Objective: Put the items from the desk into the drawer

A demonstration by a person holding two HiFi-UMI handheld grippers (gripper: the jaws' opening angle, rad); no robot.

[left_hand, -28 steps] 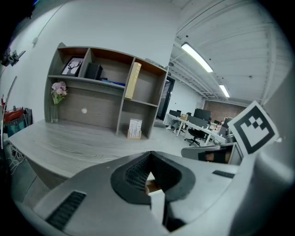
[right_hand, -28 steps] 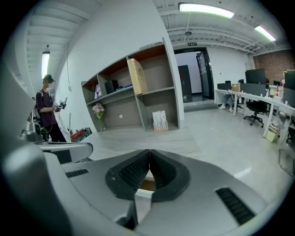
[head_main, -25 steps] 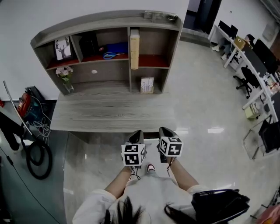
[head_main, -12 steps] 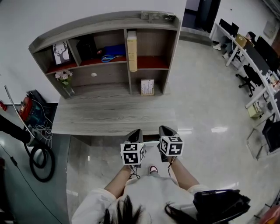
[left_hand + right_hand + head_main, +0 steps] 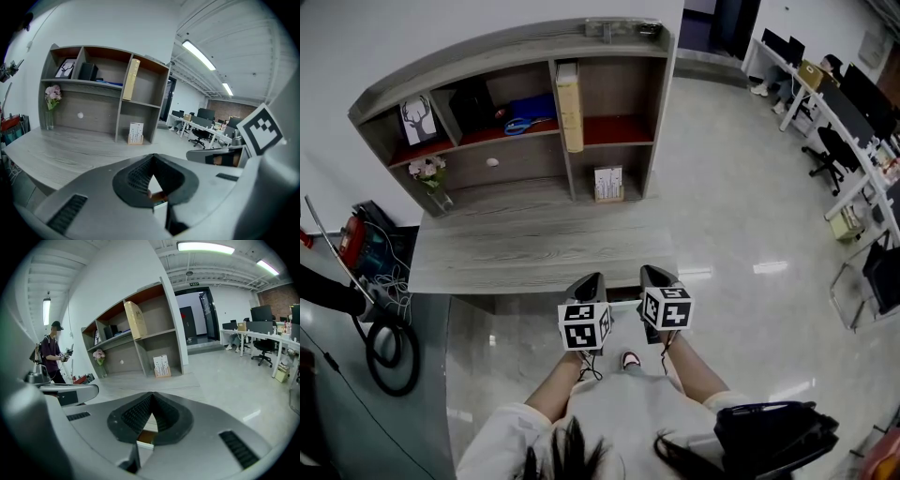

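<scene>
A grey wooden desk (image 5: 534, 248) with a shelf unit stands ahead of me. On it are a small card stand (image 5: 607, 183), a glass vase of flowers (image 5: 431, 176), a deer picture (image 5: 414, 120), a tall yellow box (image 5: 570, 105), blue scissors (image 5: 520, 125) and a black box (image 5: 471, 103). My left gripper (image 5: 589, 281) and right gripper (image 5: 654, 275) hover side by side just short of the desk's front edge. Both are shut and hold nothing, as seen in the left gripper (image 5: 152, 156) and right gripper (image 5: 151, 394) views. No drawer shows clearly.
A black hose (image 5: 389, 347) and a red tool (image 5: 354, 242) lie on the floor left of the desk. Office desks and chairs (image 5: 844, 150) stand far right. A black bag (image 5: 773, 436) hangs at my right side. A person (image 5: 54, 352) stands beyond the desk's left end.
The desk and shelves have slid slightly left in the head view. Both grippers keep their place side by side and stay shut.
</scene>
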